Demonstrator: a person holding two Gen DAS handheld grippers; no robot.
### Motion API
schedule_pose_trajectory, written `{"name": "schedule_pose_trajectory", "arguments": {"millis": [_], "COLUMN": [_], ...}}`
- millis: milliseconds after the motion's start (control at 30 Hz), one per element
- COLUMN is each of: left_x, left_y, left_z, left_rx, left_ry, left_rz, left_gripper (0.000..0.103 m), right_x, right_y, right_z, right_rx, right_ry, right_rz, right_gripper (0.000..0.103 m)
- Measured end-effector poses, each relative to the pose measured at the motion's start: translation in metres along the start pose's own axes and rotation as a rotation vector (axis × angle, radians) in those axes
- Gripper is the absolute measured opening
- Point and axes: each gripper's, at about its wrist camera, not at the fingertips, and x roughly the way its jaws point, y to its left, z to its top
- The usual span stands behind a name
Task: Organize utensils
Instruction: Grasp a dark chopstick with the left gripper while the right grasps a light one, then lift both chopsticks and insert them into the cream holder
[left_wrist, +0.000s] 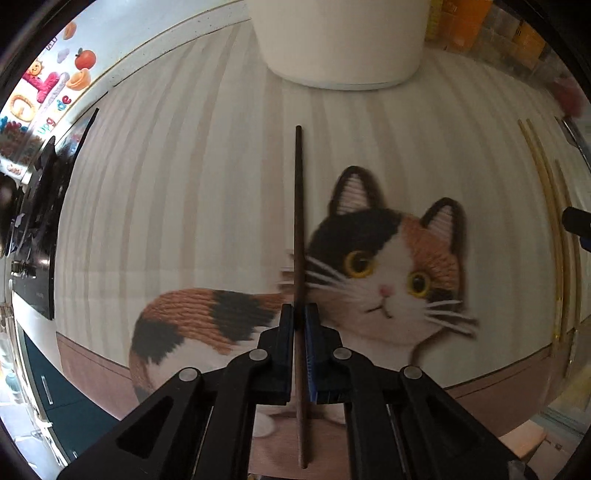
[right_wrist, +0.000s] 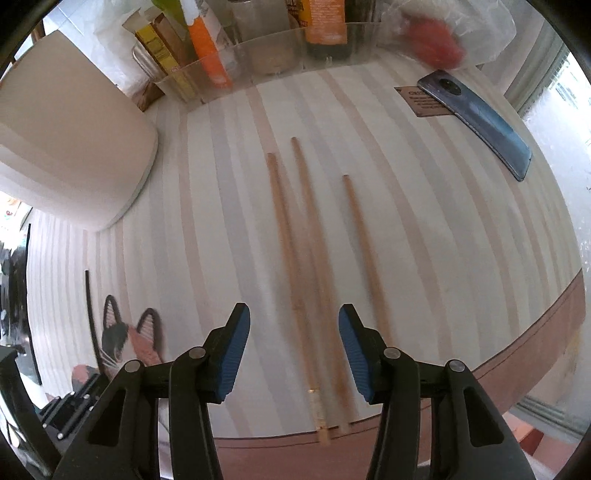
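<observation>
We find the left claw (left_wrist: 300, 314) closed on 1 dark brown wooden chopstick (left_wrist: 299, 206), held above the striped cat-print mat (left_wrist: 184, 184) covering the worktop, its tip pointing toward the white round container (left_wrist: 340, 48) at the far edge. The right claw (right_wrist: 294, 325) stands wide open and empty over 3 pale wooden chopsticks (right_wrist: 295, 240) lying side by side on the mat, reaching its near edge. We judge the task at an early stage: 1 utensil is in hand, 3 await collection, and we see none stored.
</observation>
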Motion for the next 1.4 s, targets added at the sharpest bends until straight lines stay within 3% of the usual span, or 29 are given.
{"name": "schedule_pose_trajectory", "arguments": {"millis": [67,167,267,333,400,567,700,733,900,1067,1200,1400], "left_x": [0.000,-0.005,0.003,0.012,0.016,0.021,0.026,0.028,0.034,0.037,0.042,0.048], "left_y": [-0.002,-0.011,0.008,0.025,0.035,0.049,0.064,0.068,0.081,0.082,0.080,0.068], "left_z": [-0.002,-0.009,0.003,0.012,0.016,0.024,0.032,0.035,0.049,0.060,0.077,0.101], "left_rx": [-0.011,-0.029,-0.053,-0.058,-0.064,-0.070,-0.079,-0.084,-0.100,-0.095,-0.081,-0.064], "left_ry": [-0.004,0.002,0.008,0.008,0.012,0.013,0.020,0.025,0.032,0.028,0.026,0.023], "left_rz": [0.009,0.009,-0.008,-0.017,-0.026,-0.046,-0.037,-0.046,-0.098,-0.095,-0.090,-0.074], "left_gripper": [0.003,0.004,0.004,0.005,0.005,0.008,0.028,0.030,0.030,0.030,0.030,0.029], "right_x": [0.004,0.012,0.020,0.023,0.031,0.031,0.029,0.027,0.020,0.021,0.025,0.026], "right_y": [-0.002,0.004,0.020,0.028,0.033,0.047,0.057,0.061,0.063,0.054,0.056,0.080], "right_z": [0.002,0.004,0.001,0.001,0.000,-0.006,-0.014,-0.021,-0.041,-0.022,0.005,0.019], "right_rx": [-0.027,-0.110,-0.237,-0.286,-0.302,-0.346,-0.344,-0.357,-0.330,-0.261,-0.259,-0.303], "right_ry": [0.006,0.018,-0.015,-0.028,0.023,0.005,0.055,0.063,0.107,0.192,0.201,0.242], "right_rz": [0.008,0.011,-0.100,-0.141,-0.133,-0.182,-0.097,-0.085,-0.046,-0.012,-0.045,-0.120], "right_gripper": [0.052,0.043,0.035,0.019,0.010,0.009,0.007,0.007,0.007,0.008,0.008,0.009]}}
